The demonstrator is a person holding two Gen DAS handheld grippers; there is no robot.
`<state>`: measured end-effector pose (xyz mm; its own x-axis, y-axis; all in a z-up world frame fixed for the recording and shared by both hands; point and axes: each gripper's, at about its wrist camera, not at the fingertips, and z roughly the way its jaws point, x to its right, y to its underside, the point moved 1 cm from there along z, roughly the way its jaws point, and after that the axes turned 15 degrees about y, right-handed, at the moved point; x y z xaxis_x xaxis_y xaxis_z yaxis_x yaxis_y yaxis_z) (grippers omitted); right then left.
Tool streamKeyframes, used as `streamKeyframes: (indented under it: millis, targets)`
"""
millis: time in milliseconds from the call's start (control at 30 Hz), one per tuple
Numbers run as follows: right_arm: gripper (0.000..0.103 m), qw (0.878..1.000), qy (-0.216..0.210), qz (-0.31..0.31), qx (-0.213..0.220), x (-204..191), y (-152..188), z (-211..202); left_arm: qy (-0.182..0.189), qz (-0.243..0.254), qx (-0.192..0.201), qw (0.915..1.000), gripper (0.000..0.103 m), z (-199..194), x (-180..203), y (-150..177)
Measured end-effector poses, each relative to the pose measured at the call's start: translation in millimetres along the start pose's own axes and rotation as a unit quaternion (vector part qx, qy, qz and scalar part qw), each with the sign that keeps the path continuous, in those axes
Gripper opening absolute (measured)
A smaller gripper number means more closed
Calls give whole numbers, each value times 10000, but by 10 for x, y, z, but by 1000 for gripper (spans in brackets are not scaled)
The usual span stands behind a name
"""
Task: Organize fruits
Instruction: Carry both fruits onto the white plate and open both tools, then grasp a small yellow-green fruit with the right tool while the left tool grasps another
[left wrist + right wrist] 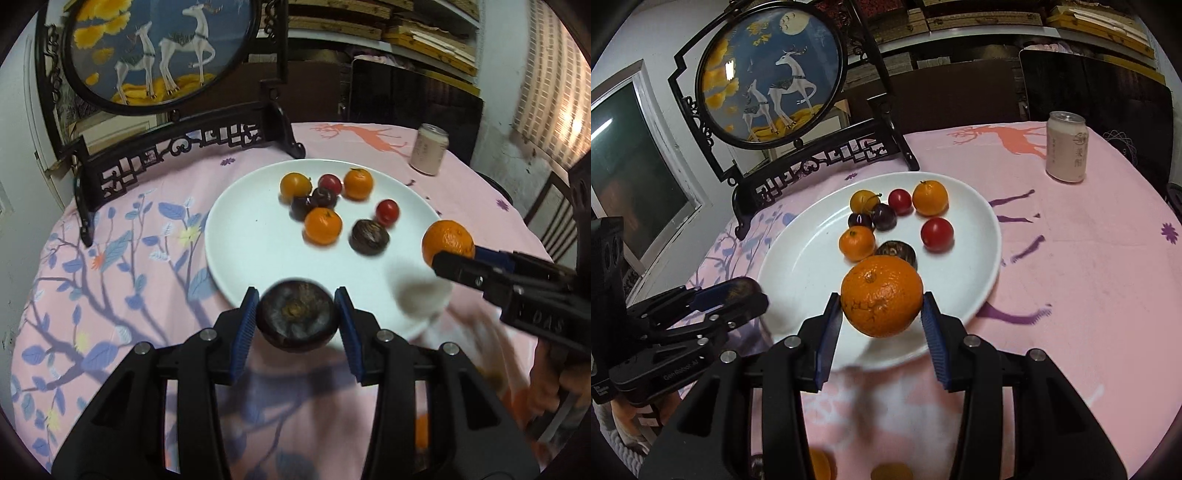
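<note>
A white plate (236, 236) on the pink tablecloth holds several fruits: small oranges (323, 226), red cherry tomatoes (387, 212) and dark fruits (369, 236). My left gripper (297, 315) is shut on a dark round fruit (297, 319) above the plate's near rim. My right gripper (882, 312) is shut on a large orange (882, 295) above the plate's (798, 295) near edge. The right gripper also shows in the left wrist view (452, 254) at the plate's right rim. The left gripper shows in the right wrist view (735, 295) at the plate's left edge.
A black carved stand with a round deer picture (159, 48) stands behind the plate at the left. A pale drink can (1066, 147) stands at the back right. More fruit (891, 472) lies blurred at the table's near edge.
</note>
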<state>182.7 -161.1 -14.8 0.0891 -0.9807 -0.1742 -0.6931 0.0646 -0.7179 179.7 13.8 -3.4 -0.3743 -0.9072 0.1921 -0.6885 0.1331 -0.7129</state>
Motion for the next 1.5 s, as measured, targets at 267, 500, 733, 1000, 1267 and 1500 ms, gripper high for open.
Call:
streamKeyframes:
  millis: [267, 500, 733, 1000, 1267, 1500]
  targets:
    - [62, 9987, -275, 417, 105, 201, 32, -82, -57, 79, 231, 9997, 78, -79, -20, 69]
    - [62, 9987, -416, 281, -128, 244, 374, -338, -281, 182, 17, 9994, 89, -166, 66, 449]
    - [62, 9991, -388, 137, -122, 300, 694, -613, -531, 496, -19, 9974, 98, -296, 234, 696]
    - [62, 9992, 16, -317, -227, 229, 1007, -721, -608, 179, 24, 9980, 101, -363, 107, 722]
    - [52, 9986, 132, -392, -328, 234, 1098, -693, -566, 144, -2, 9983, 101, -354, 109, 727]
    - [52, 9981, 207, -439, -369, 218, 1111, -676, -449, 371, -18, 9983, 101, -352, 217, 742]
